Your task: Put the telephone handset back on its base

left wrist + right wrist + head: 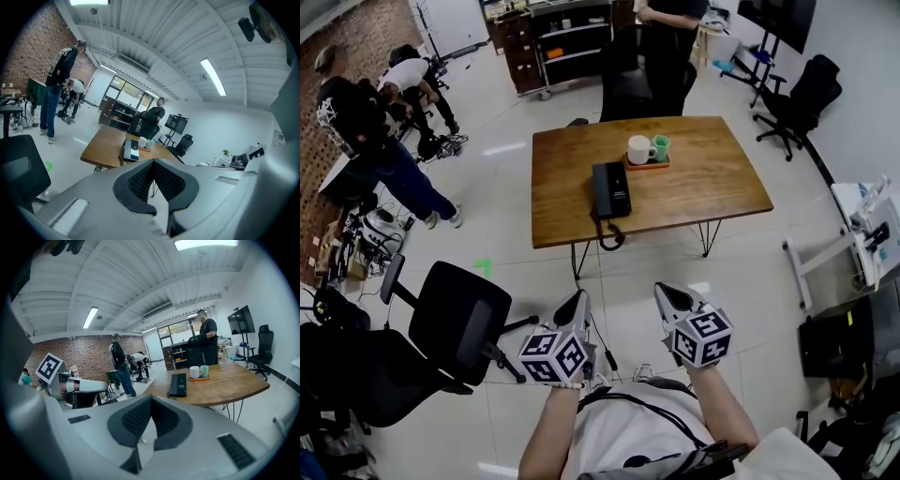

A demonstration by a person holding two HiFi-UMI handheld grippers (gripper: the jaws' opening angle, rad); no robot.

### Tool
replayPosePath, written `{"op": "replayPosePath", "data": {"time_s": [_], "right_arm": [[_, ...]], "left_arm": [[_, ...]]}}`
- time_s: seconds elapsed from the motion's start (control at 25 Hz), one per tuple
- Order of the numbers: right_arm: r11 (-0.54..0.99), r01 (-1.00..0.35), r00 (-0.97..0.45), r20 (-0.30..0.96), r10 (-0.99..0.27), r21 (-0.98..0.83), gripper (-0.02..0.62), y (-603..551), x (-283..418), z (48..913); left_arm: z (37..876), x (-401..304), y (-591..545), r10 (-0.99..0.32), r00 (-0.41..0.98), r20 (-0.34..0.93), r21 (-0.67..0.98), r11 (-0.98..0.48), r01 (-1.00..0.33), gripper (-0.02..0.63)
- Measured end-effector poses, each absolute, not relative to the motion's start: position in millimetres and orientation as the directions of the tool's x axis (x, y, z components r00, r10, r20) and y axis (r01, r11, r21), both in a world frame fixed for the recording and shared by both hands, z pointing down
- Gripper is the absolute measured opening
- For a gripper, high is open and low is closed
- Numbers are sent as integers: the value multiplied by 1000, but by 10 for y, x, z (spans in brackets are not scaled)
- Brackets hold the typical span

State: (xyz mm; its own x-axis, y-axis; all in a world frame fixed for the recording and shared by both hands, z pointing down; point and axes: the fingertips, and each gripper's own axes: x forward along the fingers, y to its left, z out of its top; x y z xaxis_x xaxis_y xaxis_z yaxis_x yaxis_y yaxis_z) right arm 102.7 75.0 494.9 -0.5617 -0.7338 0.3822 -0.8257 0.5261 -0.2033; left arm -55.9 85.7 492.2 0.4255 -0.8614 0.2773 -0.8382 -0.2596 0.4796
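A black telephone [611, 190] lies on the wooden table [703, 187], near its front edge, with its coiled cord [609, 236] hanging over that edge. From here I cannot tell the handset apart from the base. The phone also shows in the left gripper view [131, 148] and the right gripper view [178, 384]. My left gripper [579, 304] and right gripper [666, 294] are held side by side over the floor, well short of the table. Both are shut and hold nothing; the pads meet at the tips [153, 161] [151, 397].
A white mug [638, 149] and a green mug [661, 146] stand on an orange tray behind the phone. A black office chair [455, 323] is at my left. A person stands behind the table; others are at the far left. A white stand [858, 239] is at the right.
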Motion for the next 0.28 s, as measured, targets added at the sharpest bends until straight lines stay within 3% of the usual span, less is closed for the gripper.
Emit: {"op": "replayPosePath", "data": {"time_s": [0.28], "right_arm": [[509, -838, -543, 383, -747, -195, 3, 679, 962, 4919]], "left_arm": [[4911, -646, 784, -855, 442, 270, 492, -272, -827, 12]]}}
